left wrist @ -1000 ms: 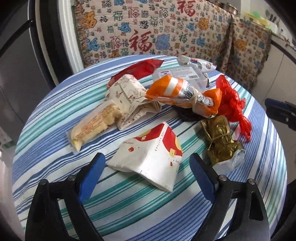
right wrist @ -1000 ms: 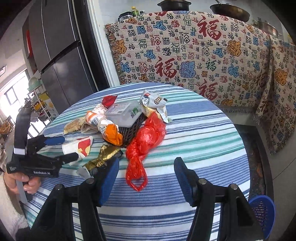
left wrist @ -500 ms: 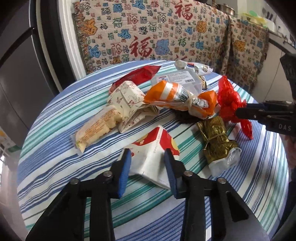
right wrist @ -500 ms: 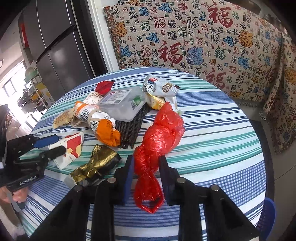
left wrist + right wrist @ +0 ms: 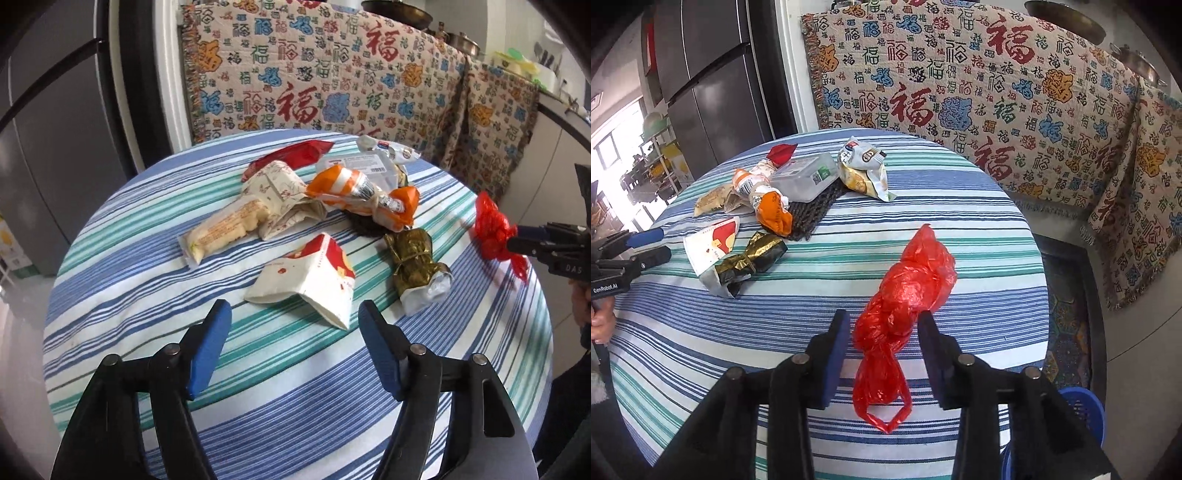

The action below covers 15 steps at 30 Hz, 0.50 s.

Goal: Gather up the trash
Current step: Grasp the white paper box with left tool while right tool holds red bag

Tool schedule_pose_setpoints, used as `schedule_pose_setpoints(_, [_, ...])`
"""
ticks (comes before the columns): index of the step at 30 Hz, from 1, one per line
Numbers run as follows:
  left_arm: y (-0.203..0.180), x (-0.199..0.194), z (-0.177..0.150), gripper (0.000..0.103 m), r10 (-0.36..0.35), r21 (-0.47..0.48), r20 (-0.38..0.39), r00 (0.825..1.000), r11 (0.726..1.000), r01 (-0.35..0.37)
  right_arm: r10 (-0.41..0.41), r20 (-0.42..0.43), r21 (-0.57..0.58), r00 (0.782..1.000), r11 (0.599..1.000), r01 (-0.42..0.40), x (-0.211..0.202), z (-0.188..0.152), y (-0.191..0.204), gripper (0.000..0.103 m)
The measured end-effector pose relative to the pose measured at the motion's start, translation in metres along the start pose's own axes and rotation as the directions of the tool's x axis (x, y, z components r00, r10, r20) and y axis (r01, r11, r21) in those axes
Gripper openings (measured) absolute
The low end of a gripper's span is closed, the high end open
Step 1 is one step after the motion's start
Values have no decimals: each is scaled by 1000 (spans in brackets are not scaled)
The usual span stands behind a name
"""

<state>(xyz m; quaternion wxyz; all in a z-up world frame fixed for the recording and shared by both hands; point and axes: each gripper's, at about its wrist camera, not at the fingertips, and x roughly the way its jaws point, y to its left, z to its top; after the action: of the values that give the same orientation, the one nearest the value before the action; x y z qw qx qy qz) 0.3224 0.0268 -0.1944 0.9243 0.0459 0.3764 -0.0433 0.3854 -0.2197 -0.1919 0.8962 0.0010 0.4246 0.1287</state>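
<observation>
Right wrist view: the right hand-held gripper (image 5: 882,328) has just been opening, its pads spread on either side of the red plastic bag (image 5: 908,288), which lies between them on the striped counter (image 5: 960,206) without being pinched. Left wrist view: the left hand-held gripper (image 5: 295,321) has also just been opening and stands spread and empty, with the red-and-white wrapper (image 5: 310,280) just beyond its tips, a gold packet (image 5: 413,258) further right and more wrappers piled behind.
</observation>
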Motion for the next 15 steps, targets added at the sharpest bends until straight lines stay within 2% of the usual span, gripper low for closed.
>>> schedule_pose_setpoints(2, [-7,10,6,77,8,28,-7,1000,1000,-8,9,26,26,1000,1000,-9,-5,3,0,61])
schedule_pose_setpoints(5, [-16,34,16,80,59,68,-32,998,996,-57,21,34,59,999,998,-23,-7,7,-1,62])
schedule_pose_setpoints(8, [-18,54,22,79,72,64,-67,995,996,-68,33,6,110,999,993,-33,0,5,-8,63])
schedule_pose_setpoints(10, [-21,61,23,66,77,73,-82,994,995,-71,30,-15,150,999,988,-28,8,2,-13,63])
schedule_pose_setpoints(11, [-23,61,23,64,82,83,-70,994,994,-76,21,-31,162,999,987,-16,15,2,-15,63])
schedule_pose_setpoints(13, [-26,55,24,45,82,100,-48,995,992,-76,14,-71,169,997,986,-2,27,0,-17,61])
schedule_pose_setpoints(14, [-26,51,24,40,81,102,-36,996,992,-77,27,-86,160,996,987,-13,32,-1,-16,39])
schedule_pose_setpoints(15, [-25,45,23,28,78,90,-27,997,993,-75,32,-103,135,994,991,-18,37,-1,-13,32])
